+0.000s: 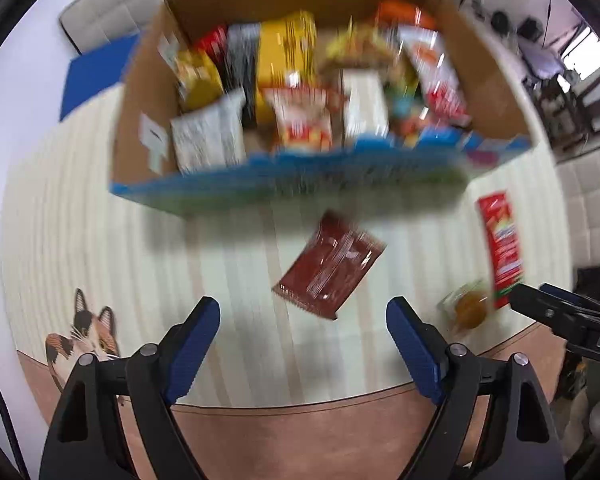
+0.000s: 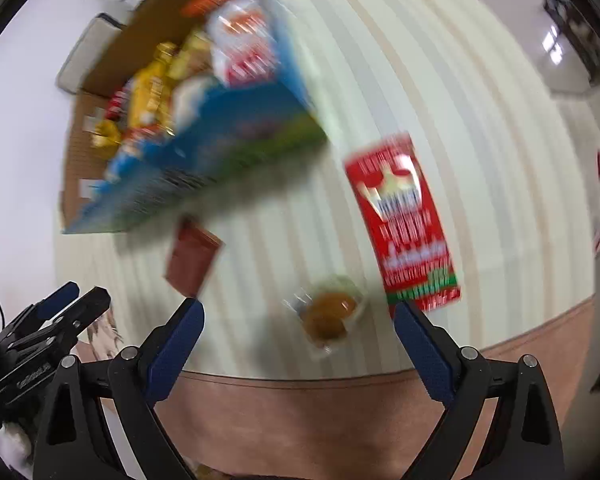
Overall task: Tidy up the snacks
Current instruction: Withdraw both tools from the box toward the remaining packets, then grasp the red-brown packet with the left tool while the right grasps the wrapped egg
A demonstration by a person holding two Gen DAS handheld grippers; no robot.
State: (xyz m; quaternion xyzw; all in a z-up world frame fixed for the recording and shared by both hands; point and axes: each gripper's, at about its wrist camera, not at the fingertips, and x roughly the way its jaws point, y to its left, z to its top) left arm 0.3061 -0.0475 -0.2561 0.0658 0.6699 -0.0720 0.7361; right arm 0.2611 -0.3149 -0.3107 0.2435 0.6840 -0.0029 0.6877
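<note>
A cardboard box (image 1: 140, 92) with a blue printed front stands on the striped mat, packed with several snack packs; it also shows in the right wrist view (image 2: 204, 160). A dark red wrapper (image 1: 330, 266) lies flat in front of it, just ahead of my open, empty left gripper (image 1: 304, 316). A clear pack with an orange pastry (image 2: 330, 314) lies between the fingers of my open, empty right gripper (image 2: 298, 316). A long red packet (image 2: 404, 220) lies to its right. The views are blurred.
The cream striped mat (image 1: 80, 220) has a brown border and a cat picture (image 1: 86, 332) at the near left. A blue sheet (image 1: 96, 72) and a pale cushion (image 1: 112, 12) lie beyond the box. The right gripper shows in the left wrist view (image 1: 560, 312).
</note>
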